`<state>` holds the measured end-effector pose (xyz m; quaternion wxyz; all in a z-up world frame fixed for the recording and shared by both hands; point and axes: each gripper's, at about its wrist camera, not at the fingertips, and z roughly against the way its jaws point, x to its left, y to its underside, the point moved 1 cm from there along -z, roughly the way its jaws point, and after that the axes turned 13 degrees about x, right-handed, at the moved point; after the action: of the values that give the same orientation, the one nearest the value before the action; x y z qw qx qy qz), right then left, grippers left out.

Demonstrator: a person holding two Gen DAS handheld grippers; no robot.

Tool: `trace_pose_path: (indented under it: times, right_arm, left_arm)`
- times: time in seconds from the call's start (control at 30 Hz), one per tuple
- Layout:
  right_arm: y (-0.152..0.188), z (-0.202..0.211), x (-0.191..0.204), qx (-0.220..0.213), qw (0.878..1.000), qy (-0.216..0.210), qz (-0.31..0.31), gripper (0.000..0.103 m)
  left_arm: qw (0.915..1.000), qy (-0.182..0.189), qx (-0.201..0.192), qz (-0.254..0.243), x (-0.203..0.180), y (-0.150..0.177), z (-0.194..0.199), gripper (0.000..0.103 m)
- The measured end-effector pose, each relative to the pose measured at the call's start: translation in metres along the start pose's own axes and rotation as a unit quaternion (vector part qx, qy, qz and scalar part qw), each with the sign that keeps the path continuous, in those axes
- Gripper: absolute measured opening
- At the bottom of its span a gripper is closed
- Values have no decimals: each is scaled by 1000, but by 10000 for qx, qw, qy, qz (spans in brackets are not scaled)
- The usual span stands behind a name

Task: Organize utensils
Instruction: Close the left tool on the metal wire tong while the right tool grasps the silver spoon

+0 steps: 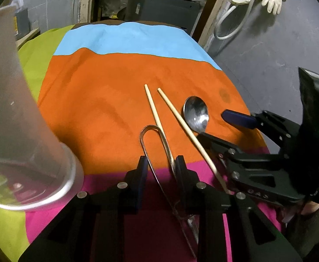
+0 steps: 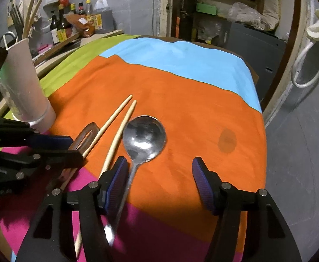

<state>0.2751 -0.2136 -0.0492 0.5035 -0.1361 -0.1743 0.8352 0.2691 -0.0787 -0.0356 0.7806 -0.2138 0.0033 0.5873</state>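
Metal tongs (image 1: 152, 144) lie on the colourful cloth (image 1: 98, 96), their looped end pointing away. My left gripper (image 1: 162, 166) is shut on their two arms; in the right wrist view it (image 2: 61, 149) shows at the left with the tongs (image 2: 87, 134). A steel spoon (image 2: 145, 135) lies bowl up on the orange part. My right gripper (image 2: 159, 174) is open, the spoon's handle just inside its left finger (image 2: 118, 174). Two wooden chopsticks (image 2: 115, 126) lie between tongs and spoon. The left wrist view also holds the spoon (image 1: 196, 114), chopsticks (image 1: 170, 109) and right gripper (image 1: 222, 128).
A frosted tumbler (image 2: 26, 83) with long sticks in it stands at the left, close to my left gripper, and fills the left wrist view's left side (image 1: 17, 131). Bottles (image 2: 83, 21) line a shelf behind. The cloth's right edge (image 2: 262, 131) drops to grey floor.
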Motion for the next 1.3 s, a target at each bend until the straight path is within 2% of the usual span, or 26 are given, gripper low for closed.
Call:
trace_pose_path:
  times: [0.23,0.47,0.57,0.6,0.77,0.93,1.03,1.13,1.3]
  right_arm:
    - [-9,-7,6,80,9999,-135,-36,58]
    - [-19,-13,5,159,9995,-58,-285,56]
    - [-20,-13,6,150,9992,-74,-354,49]
    - [-20,-13,7,146,9992,-113,-348,41]
    - [-17,-7,7,32,9987,-181,-465,41]
    - [-8,14,10,-470,9976,-159,-482,41]
    - [1,33,24,-874,9955,139,-333,40]
    - [9,47,36,-1217,9916,392,-204,40]
    - [24,76,58,-1953,9776,783,-6,40]
  left_arm:
    - [10000,-39,83,-16,4,11,4,17]
    - [9969,-588,153,-497,-13,12,-1,19]
    - [9961,-646,173,-570,-13,12,-2,19]
    - [9961,-652,182,-567,-14,12,-3,19]
    - [9979,-532,73,-369,-11,15,-1,17]
    - [9978,-397,-436,-308,-11,28,14,17]
    - [9946,-321,-937,-305,-11,42,30,17]
    - [9883,-397,-1433,-353,-14,54,45,17]
    - [9727,-502,-2213,-477,-20,73,69,17]
